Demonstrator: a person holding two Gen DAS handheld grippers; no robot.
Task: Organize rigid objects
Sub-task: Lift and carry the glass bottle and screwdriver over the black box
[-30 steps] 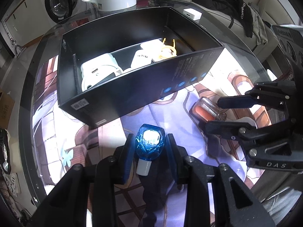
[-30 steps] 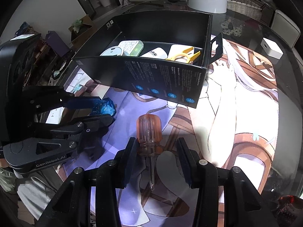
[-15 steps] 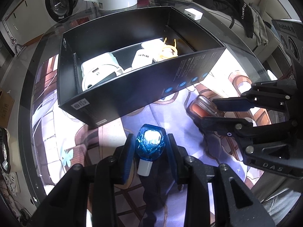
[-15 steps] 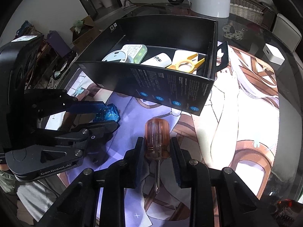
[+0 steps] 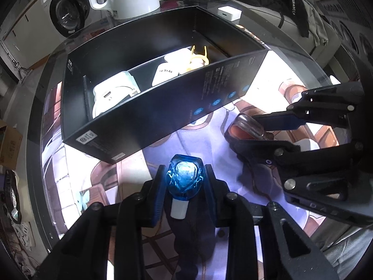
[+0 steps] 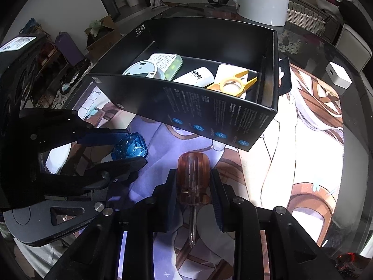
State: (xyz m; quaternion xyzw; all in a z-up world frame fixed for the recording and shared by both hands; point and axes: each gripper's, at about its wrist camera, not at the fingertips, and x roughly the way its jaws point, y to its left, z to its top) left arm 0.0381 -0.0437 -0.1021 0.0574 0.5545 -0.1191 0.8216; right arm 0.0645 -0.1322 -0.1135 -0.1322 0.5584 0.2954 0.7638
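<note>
We see left tongs point(image 5: 184, 179) clenching a blue gem point(image 5: 184, 179), right tongs point(image 6: 192, 184) clenching a screwdriver point(image 6: 193, 182); the box point(image 6: 209, 114) lies straight ahead, screwdriver handle pointing boxward.

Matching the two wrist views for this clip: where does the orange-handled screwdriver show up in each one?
Left wrist view: the screwdriver sits at the right, only its handle showing, clamped in the right tongs.
Right wrist view: the screwdriver is at lower centre, handle between the fingers, shaft pointing toward the camera.
Shared landmark: the black box beyond it, with a yellow tool inside.
</note>
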